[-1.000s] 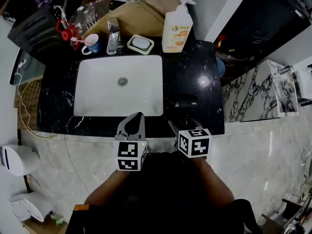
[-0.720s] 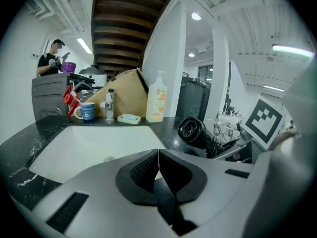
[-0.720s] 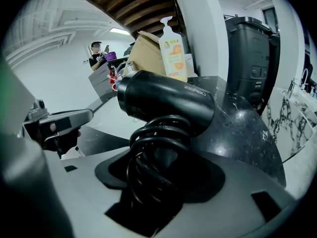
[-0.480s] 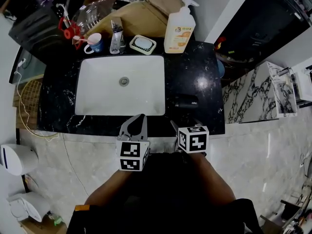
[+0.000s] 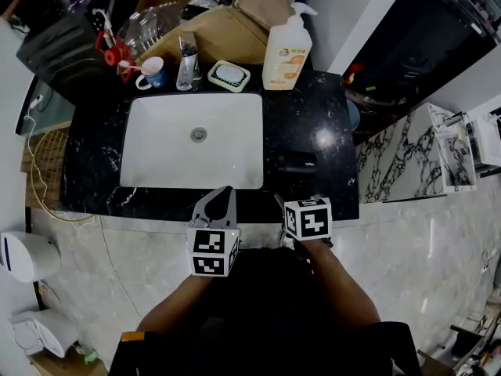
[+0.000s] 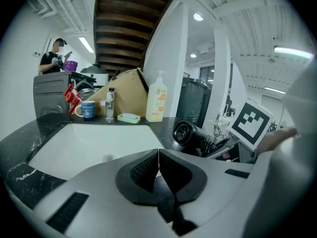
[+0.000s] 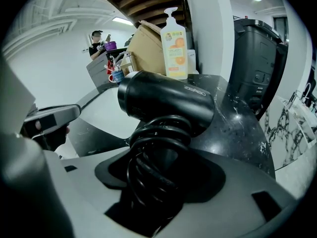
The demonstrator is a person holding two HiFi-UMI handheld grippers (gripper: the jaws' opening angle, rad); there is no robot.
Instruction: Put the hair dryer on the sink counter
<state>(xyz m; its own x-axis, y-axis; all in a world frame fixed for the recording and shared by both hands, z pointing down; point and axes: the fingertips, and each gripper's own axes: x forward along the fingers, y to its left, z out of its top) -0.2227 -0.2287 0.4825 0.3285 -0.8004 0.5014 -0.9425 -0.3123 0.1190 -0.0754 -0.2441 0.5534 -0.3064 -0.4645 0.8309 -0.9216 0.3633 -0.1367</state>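
The black hair dryer lies over the black marble counter, right of the white sink; whether it rests on the stone I cannot tell. My right gripper is shut on its handle, which has the cord wound around it. In the right gripper view the barrel points left and the corded handle fills the gap of that gripper. My left gripper hovers at the counter's front edge, shut and empty. The dryer's nozzle shows to its right.
Along the back of the counter stand a pump soap bottle, a soap dish, the faucet and a blue cup. A white marble cabinet is at the right. A person stands far behind.
Almost nothing: the head view has shifted slightly, while both grippers and the hair dryer keep their places.
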